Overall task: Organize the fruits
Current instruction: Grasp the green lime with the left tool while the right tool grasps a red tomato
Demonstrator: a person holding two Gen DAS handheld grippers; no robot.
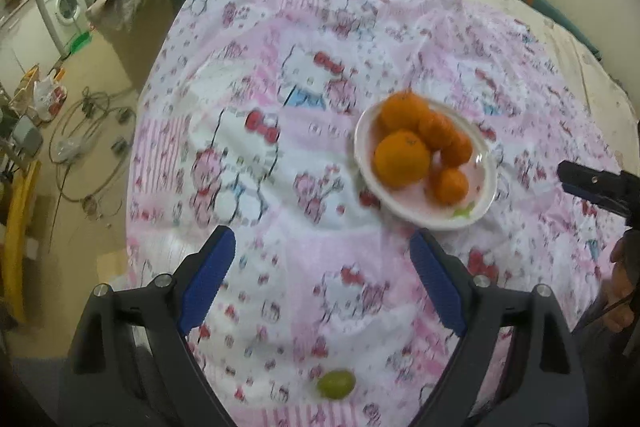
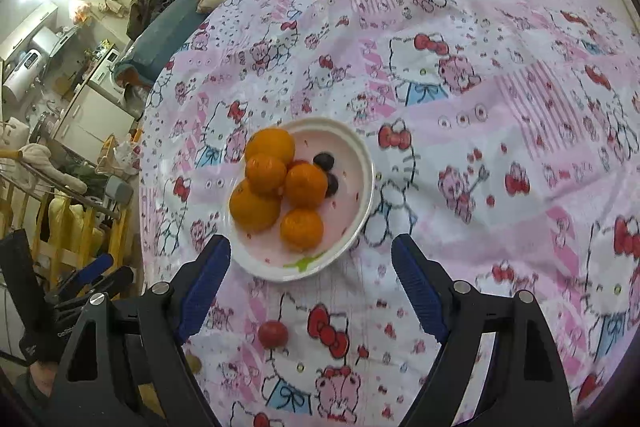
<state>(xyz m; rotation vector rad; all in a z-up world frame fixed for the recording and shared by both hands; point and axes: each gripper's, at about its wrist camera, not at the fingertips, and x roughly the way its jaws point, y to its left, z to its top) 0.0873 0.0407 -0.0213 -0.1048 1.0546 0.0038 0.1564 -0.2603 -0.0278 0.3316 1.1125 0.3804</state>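
Orange citrus fruits (image 2: 276, 183) fill the white plate (image 2: 362, 215) on the Hello Kitty bedsheet (image 2: 500, 131), two dark grapes (image 2: 324, 161) beside them. Nearer than the plate lie a red fruit (image 2: 273, 334) and a green grape (image 1: 336, 383). Left claw (image 1: 322, 251) and right claw (image 2: 311, 255) both gape wide, empty.

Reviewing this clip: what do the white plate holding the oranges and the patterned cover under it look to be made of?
The plate looks like glazed ceramic or maybe melamine: smooth, glossy white rim with a printed pink inside; the pictures can't settle which. The cover is thin woven fabric, probably a cotton-type bedsheet: matte, wrinkled and creased, with a printed cartoon-cat pattern, draped over softer bedding.
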